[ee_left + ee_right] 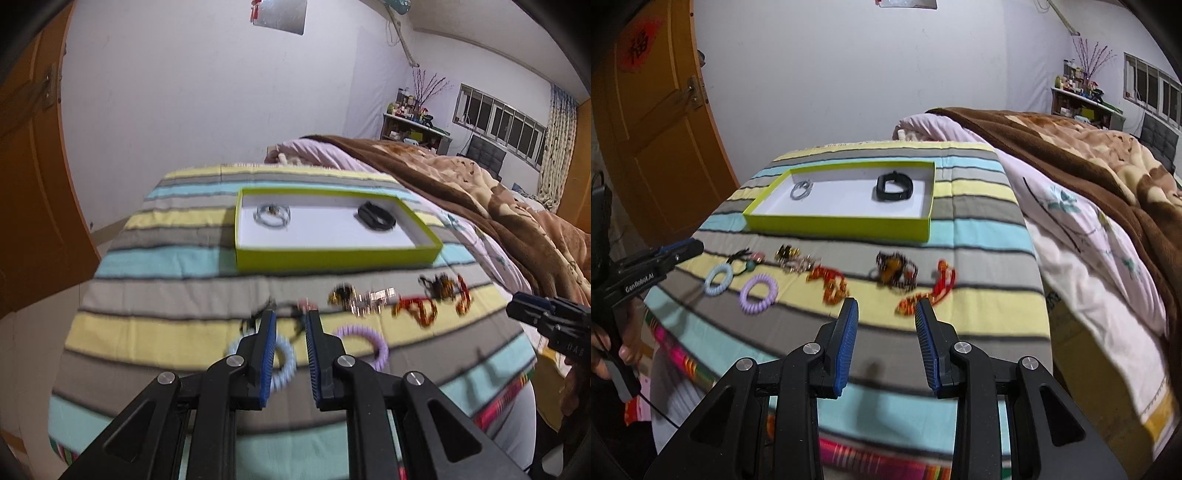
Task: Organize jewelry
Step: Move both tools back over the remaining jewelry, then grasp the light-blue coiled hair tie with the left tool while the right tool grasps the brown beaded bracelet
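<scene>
Left wrist view: we hold our left gripper (289, 321) and right gripper (886, 308) low over the jewelry (827, 280), jaws apart, empty. Green box (332, 254) holds a silver bracelet (272, 215) and black band (376, 218).

The left black plastic two-finger gripper (289, 325) has angular linkage arms with round silver pivot screws and ribbed blue finger pads (269, 354). The right black plastic two-finger gripper (886, 314) matches it. White "GenRobot.AI" lettering marks the left one's side, gripped by a bare-skinned hand (617, 354) trailing a thin black cable.
</scene>
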A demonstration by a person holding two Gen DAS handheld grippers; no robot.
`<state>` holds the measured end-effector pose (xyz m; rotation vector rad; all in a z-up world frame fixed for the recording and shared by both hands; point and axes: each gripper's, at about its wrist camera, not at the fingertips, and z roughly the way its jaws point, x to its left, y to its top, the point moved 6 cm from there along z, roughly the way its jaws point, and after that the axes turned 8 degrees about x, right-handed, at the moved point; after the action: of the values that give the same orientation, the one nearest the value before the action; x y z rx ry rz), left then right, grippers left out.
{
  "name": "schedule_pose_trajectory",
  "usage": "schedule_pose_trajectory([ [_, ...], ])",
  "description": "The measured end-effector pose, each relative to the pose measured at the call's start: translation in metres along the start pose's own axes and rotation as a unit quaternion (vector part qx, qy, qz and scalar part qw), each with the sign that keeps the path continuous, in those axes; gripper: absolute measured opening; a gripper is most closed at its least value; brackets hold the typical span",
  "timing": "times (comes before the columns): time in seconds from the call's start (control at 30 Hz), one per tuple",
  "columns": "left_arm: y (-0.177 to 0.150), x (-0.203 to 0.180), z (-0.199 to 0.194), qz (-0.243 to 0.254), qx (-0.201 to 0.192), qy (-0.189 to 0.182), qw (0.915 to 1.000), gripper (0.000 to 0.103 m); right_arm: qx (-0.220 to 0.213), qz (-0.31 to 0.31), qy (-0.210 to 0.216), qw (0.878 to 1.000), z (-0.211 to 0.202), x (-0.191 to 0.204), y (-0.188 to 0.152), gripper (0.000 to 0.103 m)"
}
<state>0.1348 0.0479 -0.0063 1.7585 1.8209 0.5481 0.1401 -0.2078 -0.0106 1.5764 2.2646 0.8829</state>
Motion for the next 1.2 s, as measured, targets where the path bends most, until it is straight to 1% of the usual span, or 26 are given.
schedule_pose_trajectory([
  [0.2,-0.026,-0.003,-0.012,-0.006,0.007,-0.006,0.9999,0.016,-0.004,0.0,0.007,1.0,-0.007,0.004,-0.01,0.033],
  [0.43,-0.029,-0.003,-0.017,-0.008,0.005,-0.008,0.9999,0.016,0.0,-0.002,0.009,1.0,-0.002,0.005,-0.011,0.033],
  [0.6,-0.027,0.002,-0.005,-0.016,0.016,-0.004,0.9997,0.017,0.006,-0.002,0.011,1.0,0.005,0.003,-0.011,0.033],
  [0.77,-0.023,0.021,0.011,-0.027,0.026,0.029,0.9989,0.019,0.009,-0.006,0.009,1.0,0.014,0.0,-0.005,0.033],
  [0.83,-0.021,0.027,0.017,-0.029,0.031,0.036,0.9984,0.026,0.011,-0.008,0.009,1.0,0.019,-0.001,0.0,0.033],
  [0.87,-0.02,0.03,0.021,-0.03,0.035,0.039,0.9982,0.027,0.012,-0.009,0.008,1.0,0.022,-0.001,0.002,0.033],
  [1.07,-0.019,0.039,0.04,-0.033,0.052,0.048,0.9969,0.028,0.022,-0.015,0.008,1.0,0.046,-0.003,0.018,0.033],
  [1.13,-0.019,0.039,0.044,-0.033,0.057,0.049,0.9966,0.028,0.027,-0.016,0.006,0.999,0.054,-0.004,0.022,0.034],
  [1.2,-0.02,0.039,0.048,-0.031,0.062,0.049,0.9964,0.028,0.031,-0.017,0.006,0.999,0.061,-0.006,0.026,0.04],
])
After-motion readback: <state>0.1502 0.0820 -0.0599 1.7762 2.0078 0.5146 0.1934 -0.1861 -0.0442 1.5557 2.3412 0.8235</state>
